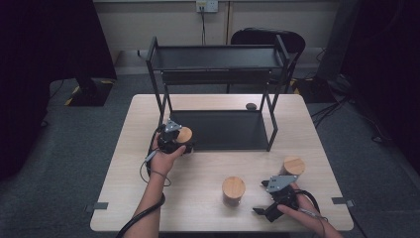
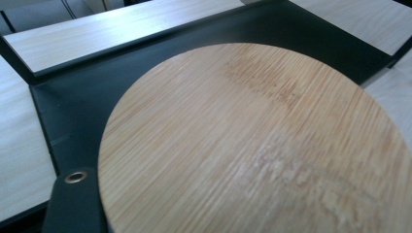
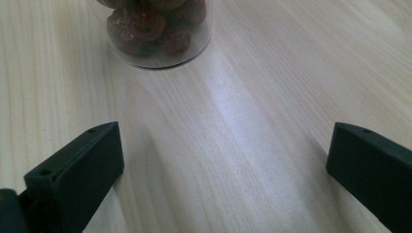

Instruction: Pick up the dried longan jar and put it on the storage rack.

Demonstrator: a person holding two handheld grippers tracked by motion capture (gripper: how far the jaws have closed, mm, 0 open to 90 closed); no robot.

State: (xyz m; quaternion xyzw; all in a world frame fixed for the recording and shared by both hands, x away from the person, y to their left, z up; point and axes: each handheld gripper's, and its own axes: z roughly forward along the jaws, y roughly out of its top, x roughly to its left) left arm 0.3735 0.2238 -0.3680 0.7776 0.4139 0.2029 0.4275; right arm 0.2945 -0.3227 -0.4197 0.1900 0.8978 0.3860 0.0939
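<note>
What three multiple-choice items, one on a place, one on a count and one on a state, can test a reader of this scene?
1. Where is the jar that the left tongs grip?
A. at the rack's lower shelf
B. on the top shelf
C. on the floor

2. How many bamboo-lidded jars are there?
A. one
B. three
C. five

3. How are the right tongs?
A. shut on a jar
B. open, holding nothing
C. shut on a cable

Answers: 1 A, the lid sits at the shelf's front left corner. 2 B, one held, two on the table. 3 B, bare wood shows between their jaws.
</note>
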